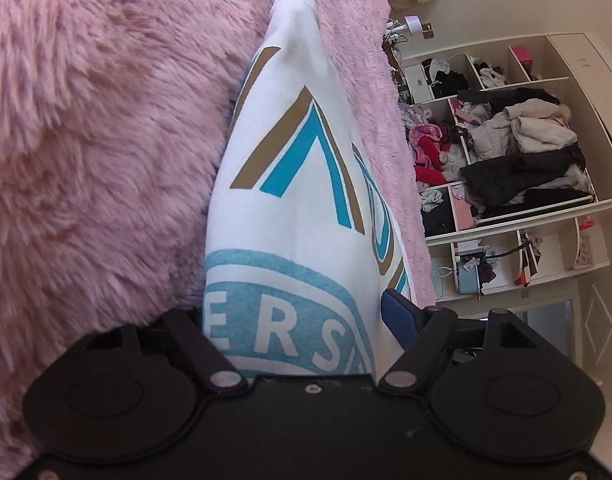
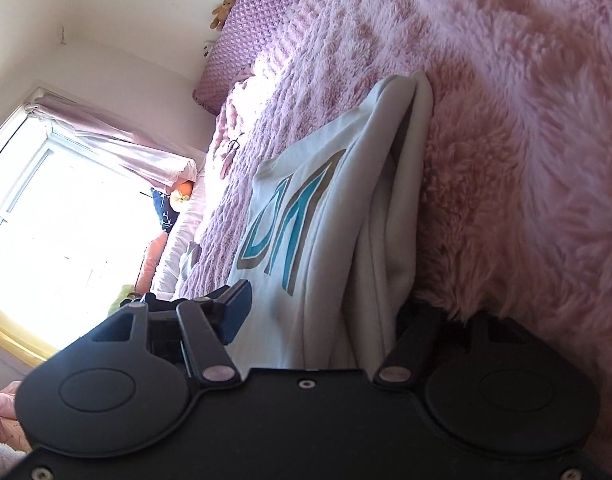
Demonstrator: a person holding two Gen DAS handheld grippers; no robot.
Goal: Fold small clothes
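A white garment (image 1: 290,200) with teal and tan lettering and a light blue badge lies folded on the pink fluffy blanket (image 1: 86,140). My left gripper (image 1: 294,320) has the garment between its jaws; one blue finger (image 1: 398,316) shows on the right, the other is hidden under the cloth. In the right wrist view the same garment (image 2: 326,220) sits between the jaws of my right gripper (image 2: 326,320); one blue finger (image 2: 236,312) shows on the left, the other is hidden by cloth and fur. The jaws look wide apart around the fabric, not pinched.
An open wardrobe (image 1: 526,152) stuffed with clothes stands beyond the bed edge. A quilted purple headboard (image 2: 262,24), a bright window with pink curtains (image 2: 66,200) and cushions (image 2: 166,208) lie at the far end of the bed.
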